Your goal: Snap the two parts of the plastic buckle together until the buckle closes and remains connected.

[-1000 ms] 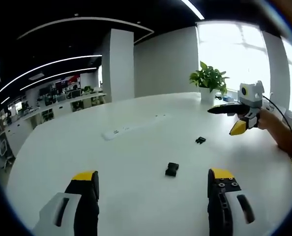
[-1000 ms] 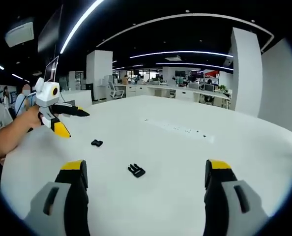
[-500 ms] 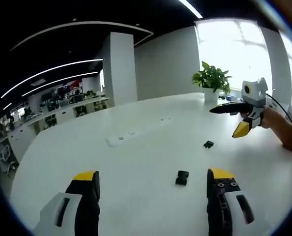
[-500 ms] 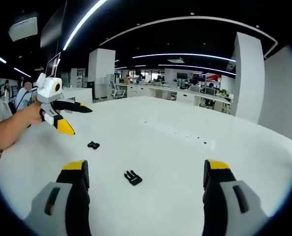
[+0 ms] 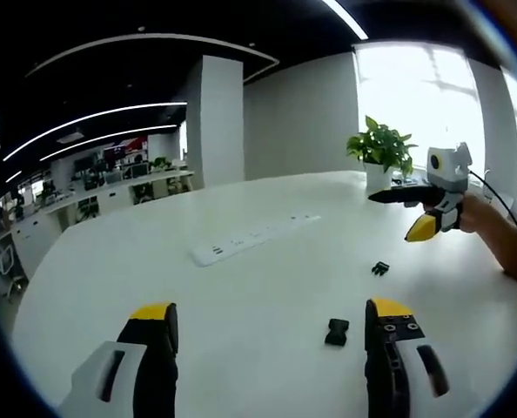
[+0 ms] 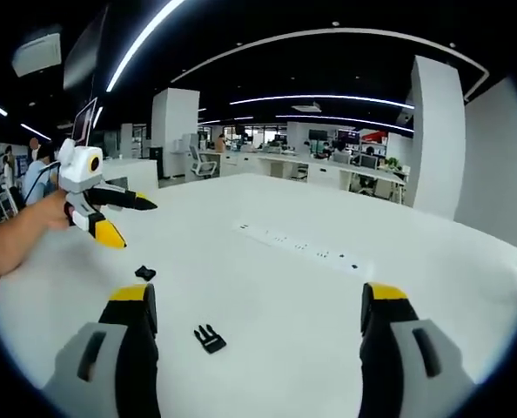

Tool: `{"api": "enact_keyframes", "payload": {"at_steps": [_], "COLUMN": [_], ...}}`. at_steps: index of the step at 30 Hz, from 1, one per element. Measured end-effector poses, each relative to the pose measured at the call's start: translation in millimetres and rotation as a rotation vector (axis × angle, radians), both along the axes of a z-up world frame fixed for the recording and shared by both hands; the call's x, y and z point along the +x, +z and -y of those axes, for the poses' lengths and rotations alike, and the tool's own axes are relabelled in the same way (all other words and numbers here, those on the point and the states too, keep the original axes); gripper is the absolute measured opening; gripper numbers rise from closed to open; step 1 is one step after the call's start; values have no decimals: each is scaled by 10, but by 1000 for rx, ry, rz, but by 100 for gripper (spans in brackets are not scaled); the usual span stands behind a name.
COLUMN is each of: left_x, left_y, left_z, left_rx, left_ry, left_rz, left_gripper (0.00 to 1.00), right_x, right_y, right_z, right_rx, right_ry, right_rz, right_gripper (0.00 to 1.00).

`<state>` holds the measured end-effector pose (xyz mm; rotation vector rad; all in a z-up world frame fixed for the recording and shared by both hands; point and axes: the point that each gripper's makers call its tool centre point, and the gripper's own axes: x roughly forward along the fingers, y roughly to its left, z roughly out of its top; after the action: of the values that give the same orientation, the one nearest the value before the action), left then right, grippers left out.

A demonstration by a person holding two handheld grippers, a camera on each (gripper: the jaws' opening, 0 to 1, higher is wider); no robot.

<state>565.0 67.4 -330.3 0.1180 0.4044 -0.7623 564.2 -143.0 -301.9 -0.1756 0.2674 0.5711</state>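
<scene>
You've got two black buckle pieces lying apart on the white table (image 5: 241,305): the blocky socket half (image 5: 336,332) just beside your left gripper (image 5: 271,322), and the pronged half (image 6: 210,338) near your right gripper (image 6: 258,300). Both grippers hang over the table with jaws wide apart, holding nothing. One white power strip (image 5: 251,238) lies further back.

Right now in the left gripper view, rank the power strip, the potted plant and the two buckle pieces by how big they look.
1. Power strip
2. Potted plant
3. Near buckle piece
4. Far buckle piece; distance may exaggerate that gap.
</scene>
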Motion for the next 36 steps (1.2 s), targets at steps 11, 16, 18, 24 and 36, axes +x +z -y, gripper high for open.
{"api": "enact_keyframes", "payload": {"at_steps": [11,16,18,24,36], "left_x": [-131,-180,-213,-318,-366], "left_y": [-43,-86,-127,-207,-296], "left_z": [123,155,166,285,321], "left_rx": [34,56,78,115,140], "left_ry": [-136,-158,-196,-282,-329], "left_rz": [20,8,12,34,15], "left_gripper": [81,71,63,63,61], "right_x": [-62,-137,-166,-331,-445], "right_y": [-13,-27,-55,-129,-246], "right_z": [-140,-234,-258,-432,-504], "right_rx": [22,-25,-84,-103,-96], "right_ry": [103,187,220,347,450], "right_rz": [17,68,90,73,20], "right_gripper": [90,85,84,71,67]}}
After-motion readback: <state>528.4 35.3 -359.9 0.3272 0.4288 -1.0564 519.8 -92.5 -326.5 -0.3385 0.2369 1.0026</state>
